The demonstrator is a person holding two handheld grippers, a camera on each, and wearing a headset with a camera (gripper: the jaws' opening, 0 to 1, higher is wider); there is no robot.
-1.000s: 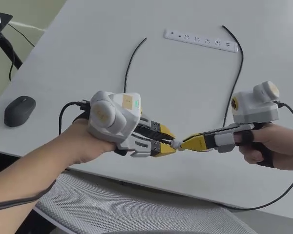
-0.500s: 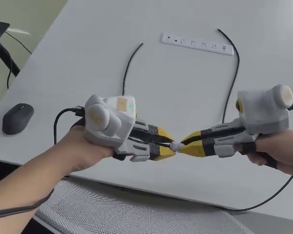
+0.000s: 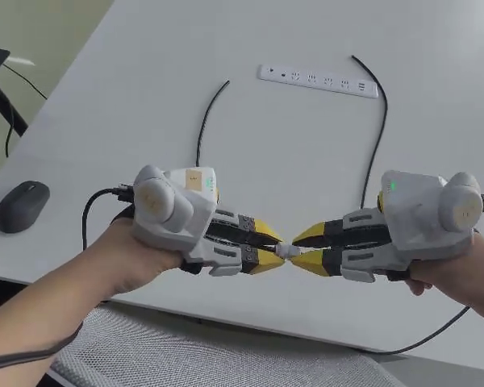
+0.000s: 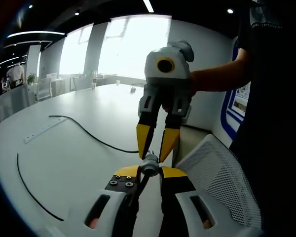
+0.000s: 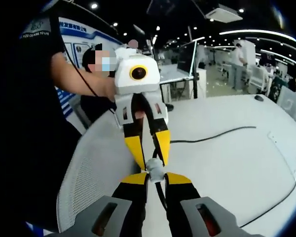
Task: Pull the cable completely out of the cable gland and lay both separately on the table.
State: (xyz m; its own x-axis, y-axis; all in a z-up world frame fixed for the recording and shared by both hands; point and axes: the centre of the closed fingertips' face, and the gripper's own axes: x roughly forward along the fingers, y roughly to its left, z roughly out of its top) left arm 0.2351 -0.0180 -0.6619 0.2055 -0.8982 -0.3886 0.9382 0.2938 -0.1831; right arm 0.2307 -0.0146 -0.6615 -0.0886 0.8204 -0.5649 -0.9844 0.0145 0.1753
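Over the grey mesh chair seat point(image 3: 226, 355) and the white table's point(image 3: 306, 161) near edge, the left gripper point(image 3: 274, 251) and right gripper point(image 3: 298, 251) meet tip to tip, each pinched nearly closed on the small grey cable gland point(image 3: 286, 251), from which a thin black cable point(image 5: 161, 191) runs back between the right one's jaws, while farther off lie a black computer mouse point(image 3: 22, 205) at left, a loose black wire point(image 3: 202, 121) and a white power strip point(image 3: 319, 81).

The cable gland point(image 3: 284, 251) is pale grey, its cable point(image 5: 161, 193) black, the table point(image 3: 298, 153) white, the mouse point(image 3: 22, 205) charcoal

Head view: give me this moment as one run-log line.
left gripper: shut on cable gland | right gripper: shut on cable gland | tips: facing, meeting | place: in air near table edge
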